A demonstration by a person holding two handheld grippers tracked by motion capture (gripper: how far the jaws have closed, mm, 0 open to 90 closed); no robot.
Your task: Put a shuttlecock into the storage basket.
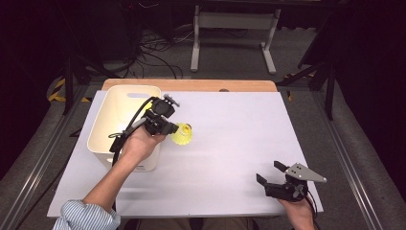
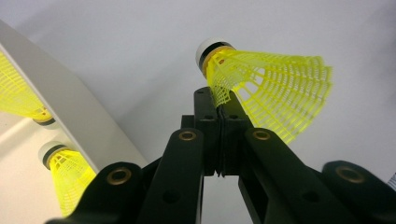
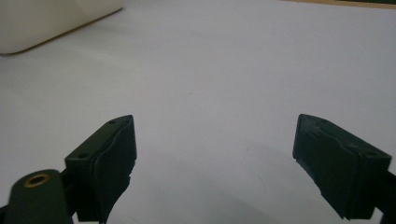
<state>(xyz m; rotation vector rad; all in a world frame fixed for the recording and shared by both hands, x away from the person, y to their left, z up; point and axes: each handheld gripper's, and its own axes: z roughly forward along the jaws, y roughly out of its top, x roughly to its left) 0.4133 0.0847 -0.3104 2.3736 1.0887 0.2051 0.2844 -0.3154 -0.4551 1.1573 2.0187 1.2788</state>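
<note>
From above, the left tool (image 1: 168, 125) hangs just past the near right corner of a white bin (image 1: 125, 125), its jaws clamped on a yellow shuttlecock (image 1: 183, 134) that sticks out beyond its tip, over the white desk (image 1: 230, 143). The right tool (image 1: 269, 175) sits well apart at the desk's near right edge, jaws spread wide with nothing between them. This view gives the whole layout but not the grip itself.

The left gripper view shows that: the left tool (image 2: 219, 105) has its two black jaws pressed together on the lower edge of the shuttlecock (image 2: 271, 95) skirt. The cork, white with a black band, lies up and left of the jaw tips; the skirt flares out to the right, so the long axis runs roughly crosswise to the tool. The skirt is an open plastic mesh, cone-shaped. To the tool's left, behind the bin (image 2: 70, 116) rim, lie two more shuttlecocks (image 2: 65, 170), unseen from above.

The right gripper view shows the right tool (image 3: 215, 154) with matte black pads far apart over bare, smooth desk (image 3: 224, 65), and a corner of the bin (image 3: 51, 21) far ahead on its left.
</note>
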